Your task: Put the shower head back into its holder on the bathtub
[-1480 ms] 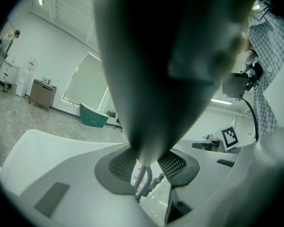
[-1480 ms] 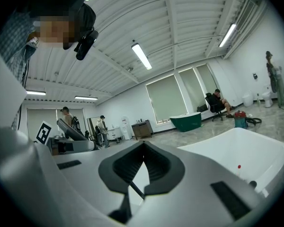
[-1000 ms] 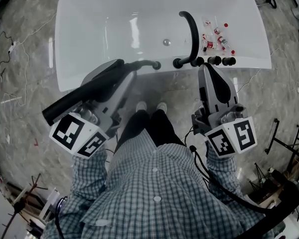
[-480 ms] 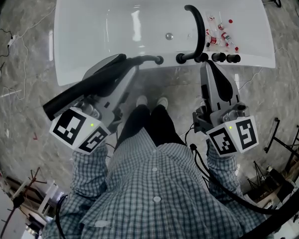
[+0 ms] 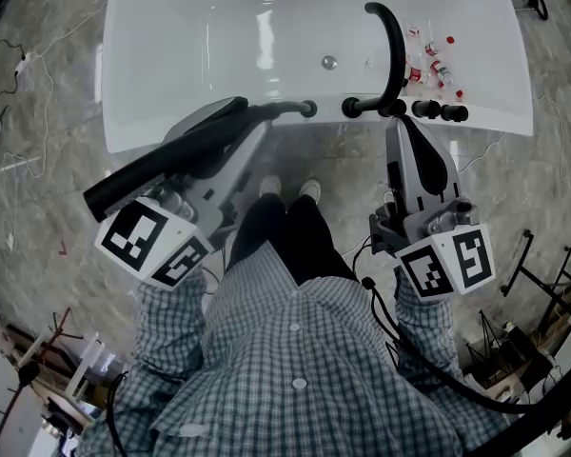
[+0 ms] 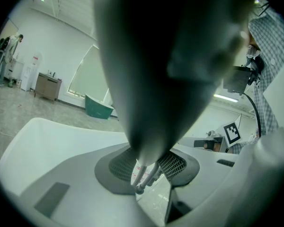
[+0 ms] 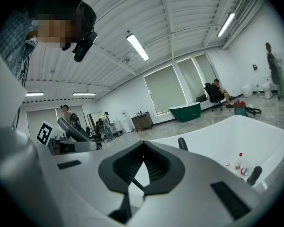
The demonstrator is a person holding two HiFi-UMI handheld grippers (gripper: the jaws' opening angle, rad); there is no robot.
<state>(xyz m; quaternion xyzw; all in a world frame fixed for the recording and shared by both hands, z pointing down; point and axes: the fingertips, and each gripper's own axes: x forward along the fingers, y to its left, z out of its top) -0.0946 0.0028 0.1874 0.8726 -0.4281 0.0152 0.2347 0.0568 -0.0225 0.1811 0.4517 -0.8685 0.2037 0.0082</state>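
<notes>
- The left claw (image 5: 263, 128) was clenched on the shower head (image 5: 162, 165); in the left gripper view the dark, blurred wand (image 6: 170, 56) filled the space between the jaws, which pressed on it from both sides.
- The right claw (image 5: 400, 129) was clenched on nothing; in the right gripper view its jaws met at the tips (image 7: 130, 193) with no thing between them; it hung in the air just short of the tub's near rim, touching nothing.
- The shower head was a long black wand, lying slantwise from the person's lower left up toward the tub; its thin far end (image 5: 307, 109) sat at the near rim, just beside the black fittings (image 5: 350, 109) there but apart from them; whether it touched the rim could not be told.
- The tub (image 5: 171, 65) was white and dry-looking, with a round drain (image 5: 329, 62) in its floor; a curved black spout (image 5: 395, 41) arched over it from the near rim, and black knobs (image 5: 443, 112) stood in a row to the spout's right.
- Inside the tub, at its right end near the spout, lay several small bottles (image 5: 434, 65) with red caps, some on their sides; in the right gripper view they showed at the lower right (image 7: 240, 167).
</notes>
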